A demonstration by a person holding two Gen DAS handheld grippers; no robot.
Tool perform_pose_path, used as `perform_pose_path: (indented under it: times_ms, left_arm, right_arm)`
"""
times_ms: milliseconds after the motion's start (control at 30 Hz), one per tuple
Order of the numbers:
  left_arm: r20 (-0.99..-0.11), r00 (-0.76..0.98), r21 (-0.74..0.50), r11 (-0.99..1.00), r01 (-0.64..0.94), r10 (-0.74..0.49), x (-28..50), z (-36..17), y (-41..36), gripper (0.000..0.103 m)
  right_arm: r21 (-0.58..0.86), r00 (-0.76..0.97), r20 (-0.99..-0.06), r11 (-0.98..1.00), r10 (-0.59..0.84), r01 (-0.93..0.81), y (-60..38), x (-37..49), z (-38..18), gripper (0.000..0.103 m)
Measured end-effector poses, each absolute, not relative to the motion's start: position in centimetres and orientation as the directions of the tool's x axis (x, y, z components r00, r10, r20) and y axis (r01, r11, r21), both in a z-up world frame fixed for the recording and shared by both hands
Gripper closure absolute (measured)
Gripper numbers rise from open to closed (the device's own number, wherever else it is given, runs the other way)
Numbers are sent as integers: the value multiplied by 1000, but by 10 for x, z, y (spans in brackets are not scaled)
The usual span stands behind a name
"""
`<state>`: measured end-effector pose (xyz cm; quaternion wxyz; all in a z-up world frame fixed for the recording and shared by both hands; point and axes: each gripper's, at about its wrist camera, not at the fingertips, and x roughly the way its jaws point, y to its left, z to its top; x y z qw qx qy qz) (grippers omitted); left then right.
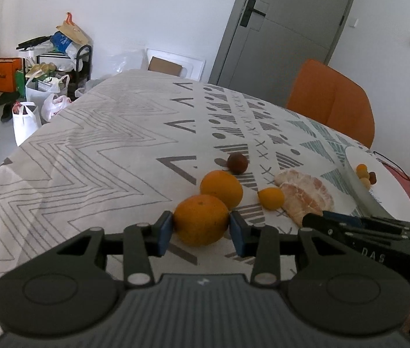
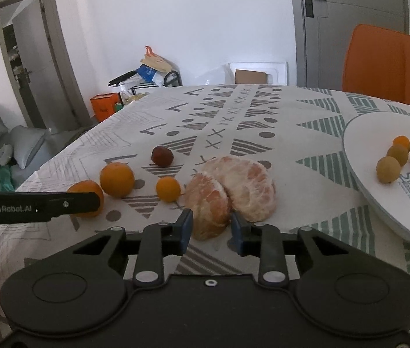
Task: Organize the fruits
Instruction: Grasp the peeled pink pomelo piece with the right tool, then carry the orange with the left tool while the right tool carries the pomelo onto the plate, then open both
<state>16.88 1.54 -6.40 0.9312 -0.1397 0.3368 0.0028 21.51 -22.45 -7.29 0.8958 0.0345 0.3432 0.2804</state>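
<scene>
My left gripper (image 1: 201, 226) is shut on the near orange (image 1: 201, 219), its blue pads touching both sides; the orange rests on the patterned tablecloth. A second orange (image 1: 221, 188), a small kumquat (image 1: 271, 198), a dark red fruit (image 1: 237, 162) and peeled pomelo pieces (image 1: 306, 192) lie beyond. My right gripper (image 2: 210, 224) straddles the near pomelo piece (image 2: 209, 206), pads at its sides; the larger pomelo piece (image 2: 248, 188) lies behind. A white plate (image 2: 379, 127) at the right holds several small fruits (image 2: 397, 156).
An orange chair (image 2: 390, 63) stands behind the table at the right. A grey door (image 1: 280, 29) is behind it. Bags and a cluttered rack (image 1: 51, 66) stand on the floor at the left. A black cable (image 1: 402, 171) lies by the plate.
</scene>
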Motion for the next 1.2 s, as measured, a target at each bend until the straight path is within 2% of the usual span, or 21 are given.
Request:
perform_pose_path:
  times_ms: [300, 467, 533, 567, 667, 1200]
  left_arm:
    - [-618, 782, -250, 964, -93, -85, 172, -69, 13, 62]
    - [-614, 785, -254, 963, -91, -88, 172, -69, 14, 62]
    - [-614, 784, -261, 961, -93, -91, 171, -69, 15, 63]
    - [-615, 783, -263, 960, -94, -92, 171, -68, 16, 63]
    - [-612, 785, -272, 958, -93, -97, 170, -66, 15, 63]
    - [-564, 811, -254, 967, 7, -154, 178, -42, -17, 63]
  right_arm:
    - [210, 615, -594, 838, 518, -503, -213, 222, -74, 56]
    - [173, 627, -590, 838, 509, -518, -206, 223, -75, 55]
    - [139, 639, -591, 842, 492, -520, -203, 221, -75, 59]
    - [127, 640, -592, 841, 489, -525, -202, 220, -74, 68]
    - [145, 623, -599, 834, 503, -533, -204, 217, -71, 71]
    - [174, 737, -508, 891, 447, -420, -260, 197, -42, 72]
